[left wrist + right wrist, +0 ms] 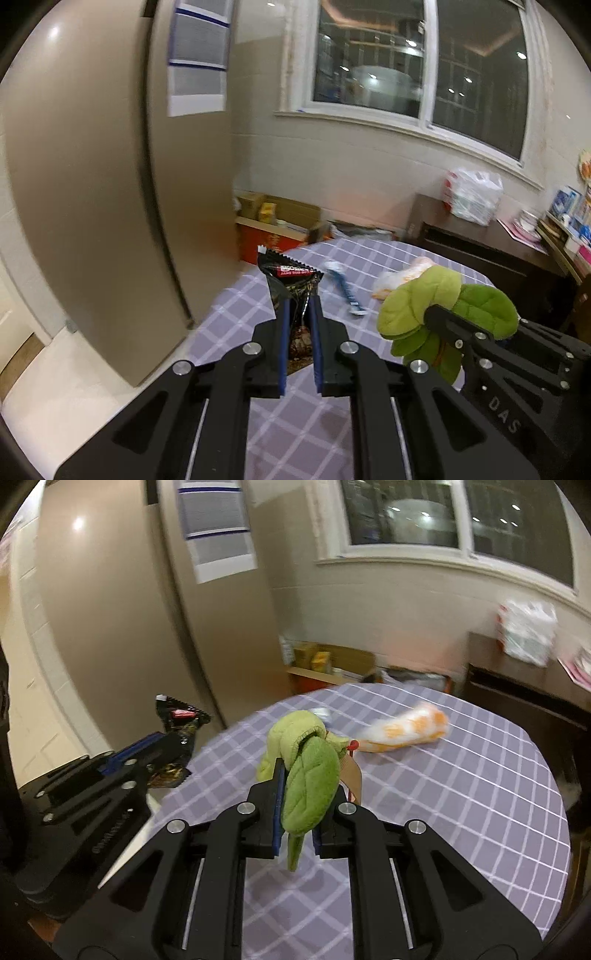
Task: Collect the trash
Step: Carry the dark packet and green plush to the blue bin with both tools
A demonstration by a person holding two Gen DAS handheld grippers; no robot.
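Observation:
My left gripper [299, 306] is shut on a black snack wrapper [291, 280] and holds it above the left edge of the purple checked table [295, 424]. It also shows in the right wrist view [177, 734] at the left. My right gripper [306, 771] is shut on a green plush cloth [310, 775], held above the table; the cloth also shows in the left wrist view [443, 306]. A blue and white stick-like item [345, 288] and an orange and white crumpled wrapper [406, 731] lie on the table farther back.
A tall beige refrigerator [110, 184] stands left of the table. Cardboard boxes [277, 218] sit on the floor behind. A dark wooden sideboard [480, 243] with a white plastic bag [472, 195] stands at the right under the window.

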